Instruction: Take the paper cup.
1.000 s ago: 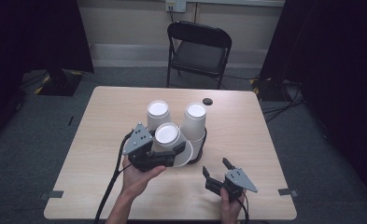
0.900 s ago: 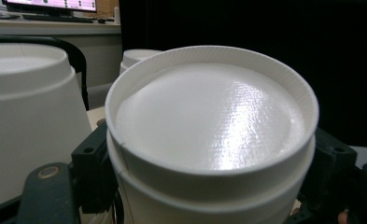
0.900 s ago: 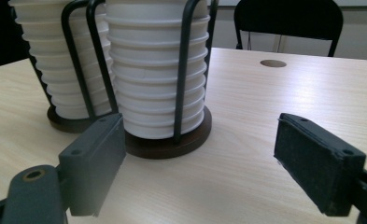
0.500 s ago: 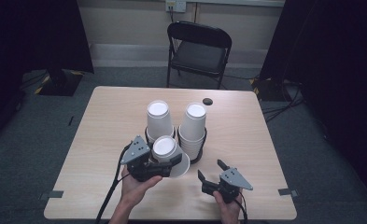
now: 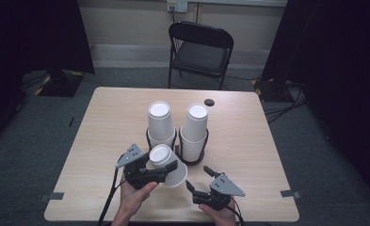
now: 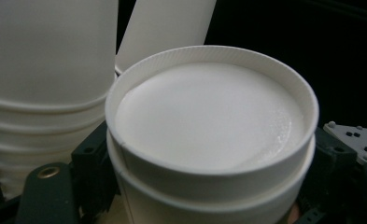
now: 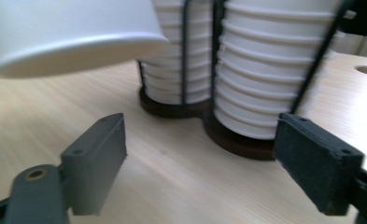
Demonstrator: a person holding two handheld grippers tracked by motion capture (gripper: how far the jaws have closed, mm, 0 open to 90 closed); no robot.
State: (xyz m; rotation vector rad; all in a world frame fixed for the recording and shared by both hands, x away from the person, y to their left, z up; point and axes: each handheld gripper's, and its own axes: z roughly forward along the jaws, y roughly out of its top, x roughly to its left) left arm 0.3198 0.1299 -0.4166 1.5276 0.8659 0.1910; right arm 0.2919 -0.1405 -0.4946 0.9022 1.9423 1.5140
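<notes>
Left claw (image 5: pixel 166 168) around paper cup (image 5: pixel 169 165)

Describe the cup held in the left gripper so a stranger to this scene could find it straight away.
Start at the wooden table and find the two stacks of white cups standing in black wire holders near its middle. Just in front of them, toward the person, the left gripper clamps a white paper cup. Unlike the stacked ones, it is out of the holders, upside down and tilted above the tabletop.

Beyond the fingers, past the far edge of the light wooden bench (image 5: pixel 102 122), a black folding chair (image 5: pixel 200 49) stands against the wall, a small dark round hole (image 5: pixel 209 101) sits in the benchtop near that edge, and grey carpet (image 5: pixel 324 155) surrounds everything.
</notes>
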